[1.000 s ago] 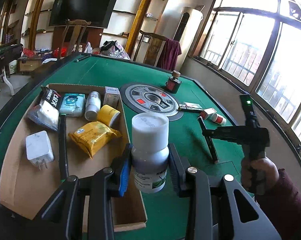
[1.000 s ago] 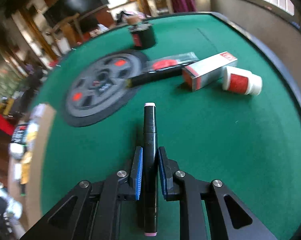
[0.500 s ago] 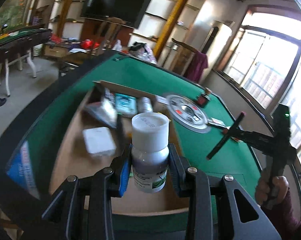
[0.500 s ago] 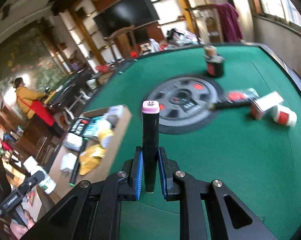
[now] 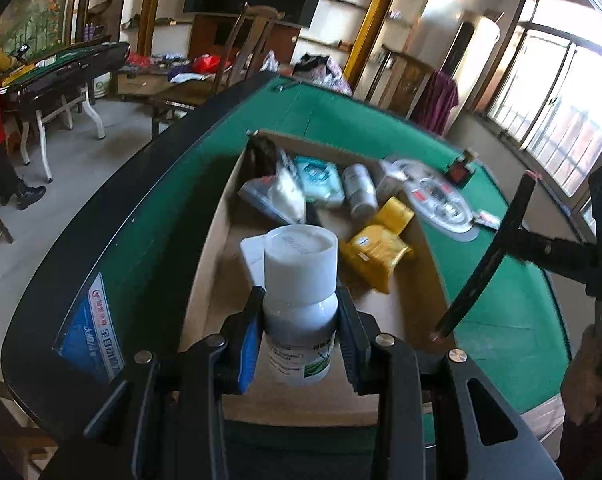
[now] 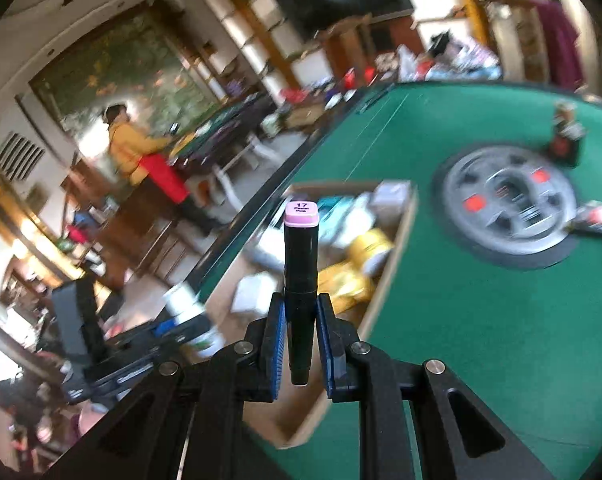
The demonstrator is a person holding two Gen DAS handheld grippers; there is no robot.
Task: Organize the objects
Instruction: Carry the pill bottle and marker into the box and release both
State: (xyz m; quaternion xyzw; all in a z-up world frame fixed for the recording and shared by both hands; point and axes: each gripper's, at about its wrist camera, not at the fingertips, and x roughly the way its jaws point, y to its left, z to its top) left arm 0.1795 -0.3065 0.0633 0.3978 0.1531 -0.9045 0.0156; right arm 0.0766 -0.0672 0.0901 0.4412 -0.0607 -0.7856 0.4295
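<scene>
A second ago the left gripper (image 5: 299, 330) held the white bottle (image 5: 300, 300) over the green felt beside the cardboard box (image 5: 205, 276); now the bottle hangs low in the centre of the left wrist view, over the box's near end, its neck pinched between the two pads. The right gripper (image 6: 300, 344) was then low over the felt with the black marker (image 6: 301, 280) lying level along it; now the marker stands on end in the middle of the right wrist view, pink cap up, clamped tight between the blue pads, with the box behind it. In the left wrist view the same marker (image 5: 487, 258) slants across the right side of the frame, above the box's right wall.

Counted: one bottle held, one marker held, one box. Inside the box, as far as the blur allows: one yellow packet (image 5: 375, 250), one white charger (image 5: 253, 254) half hidden behind the bottle cap, one teal pack (image 5: 319, 180), one small white bottle (image 5: 359, 192). On the green table (image 6: 481, 320), one grey round plate (image 6: 509, 204) and one dark small bottle (image 6: 565, 138) at the upper right.
</scene>
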